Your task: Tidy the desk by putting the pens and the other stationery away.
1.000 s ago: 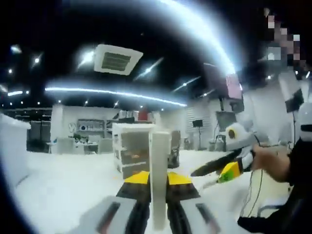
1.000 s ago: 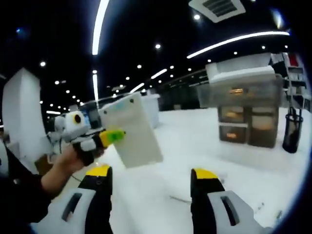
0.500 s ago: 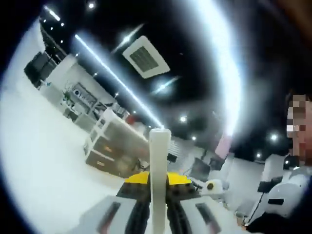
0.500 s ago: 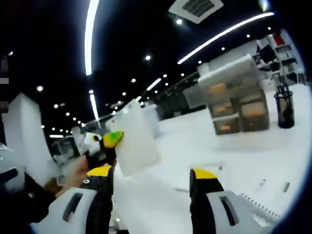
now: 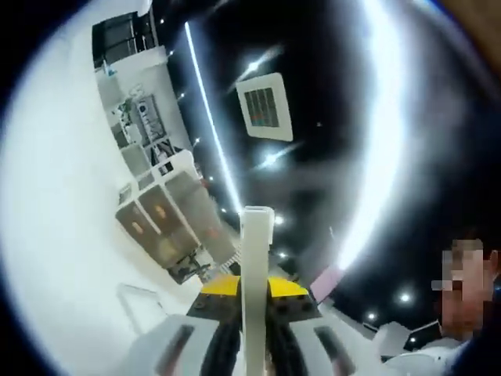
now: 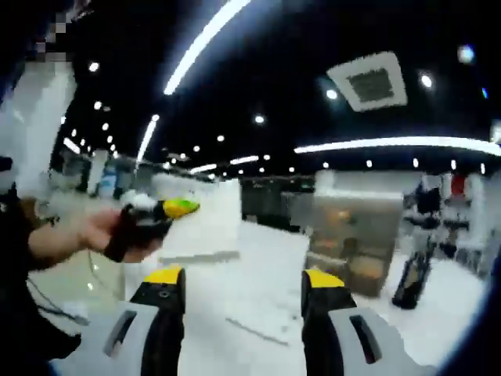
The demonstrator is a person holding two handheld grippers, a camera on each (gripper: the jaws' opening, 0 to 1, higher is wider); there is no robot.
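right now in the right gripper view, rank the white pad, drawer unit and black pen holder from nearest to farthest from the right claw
1. White pad, held by the left claw, upper left of the right claw.
2. Drawer unit, farther back, to the right.
3. Black pen holder, far right; close to the drawer unit's depth, so that order is uncertain.

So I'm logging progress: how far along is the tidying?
Nothing looks put away yet. In hand: the left gripper is shut on a white pad, raised off the desk. The right gripper is open. The drawer unit and pen holder are still to be filled.
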